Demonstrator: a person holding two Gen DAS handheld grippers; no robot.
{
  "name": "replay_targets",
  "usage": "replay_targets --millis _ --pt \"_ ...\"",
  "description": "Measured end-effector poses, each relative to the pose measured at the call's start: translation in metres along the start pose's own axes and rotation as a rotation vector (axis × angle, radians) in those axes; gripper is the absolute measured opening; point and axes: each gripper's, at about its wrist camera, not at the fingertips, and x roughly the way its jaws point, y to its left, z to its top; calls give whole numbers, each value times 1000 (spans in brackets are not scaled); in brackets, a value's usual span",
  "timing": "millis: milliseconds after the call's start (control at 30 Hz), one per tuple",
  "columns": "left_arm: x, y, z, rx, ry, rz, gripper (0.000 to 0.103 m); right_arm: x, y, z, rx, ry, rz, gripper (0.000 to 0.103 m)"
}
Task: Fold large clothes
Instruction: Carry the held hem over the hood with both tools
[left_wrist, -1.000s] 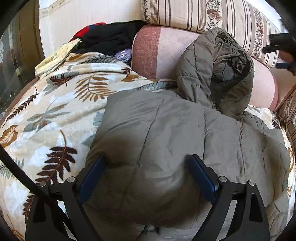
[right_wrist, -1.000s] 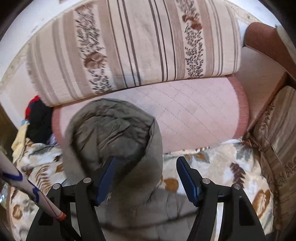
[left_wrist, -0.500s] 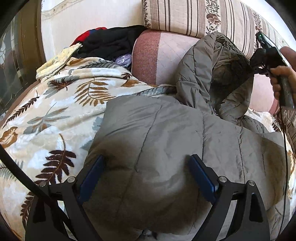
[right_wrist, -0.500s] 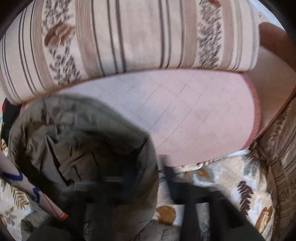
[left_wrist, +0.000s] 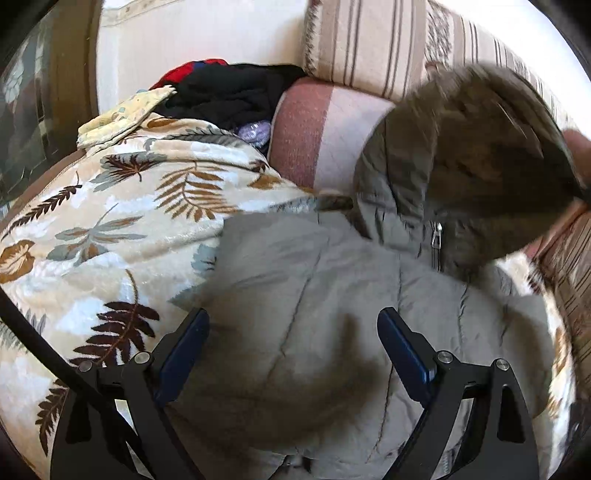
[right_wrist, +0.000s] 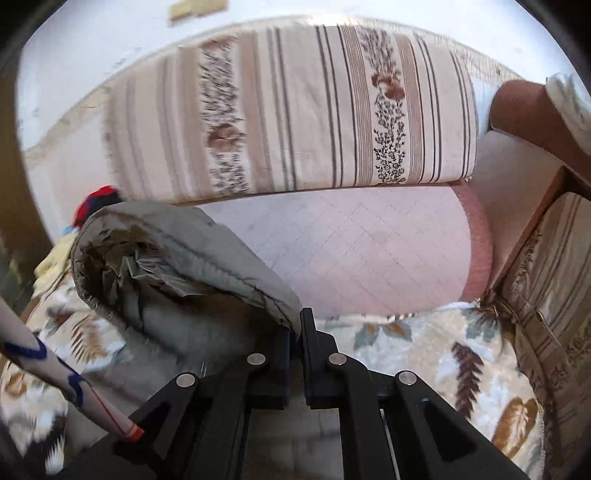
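While the left gripper (left_wrist: 293, 347) hangs over the olive quilted jacket (left_wrist: 332, 325) with its jaws spread wide, the right gripper (right_wrist: 295, 341) has its jaws pressed together on the rim of the hood (right_wrist: 207, 258), lifting it off the pink bolster (right_wrist: 369, 251). The jacket body lies flat on a leaf-print blanket (left_wrist: 110, 229) covering the sofa, striped cushion (right_wrist: 295, 122) behind.

Left gripper (left_wrist: 293, 349) jaws wide apart; right gripper (right_wrist: 295, 334) jaws clamped.

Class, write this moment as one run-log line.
right gripper: shut on hood rim, lifted | left gripper: open above jacket body | sofa
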Motion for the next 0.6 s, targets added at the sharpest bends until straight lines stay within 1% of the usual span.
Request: replay_targets --millis 33,100,133,167,267,333,400,433,533,567,600 --pt "-5 5 2 -21 -14 -9 92 -19 -3 -14 6 -17 20 5" --pt "-12 11 6 -52 -35 -18 92 -42 -8 -37 11 -27 53 5" --pt "-17 14 8 -67 -54 -17 92 -53 4 -48 1 -37 56 5" --pt "-22 17 9 -79 -75 -15 92 -67 13 -66 -11 -49 64 5" --pt "-32 21 11 -105 -124 -30 92 -85 37 -111 -52 -26 70 5" --pt "-36 17 11 -105 -144 -47 92 -83 41 -145 -85 4 48 5" --pt "-36 7 10 -75 -148 -74 92 -70 39 -173 -98 56 29 5" --pt "-33 -2 8 -41 -135 -95 92 -61 38 -186 -98 87 26 5" --pt "-19 -27 -3 56 -110 -117 92 -48 41 -208 -132 110 6 5" --pt "-12 -34 -7 88 -85 -117 92 -45 40 -211 -135 113 7 5" --pt "-2 -43 -11 128 -40 -119 92 -42 40 -214 -135 116 9 5"
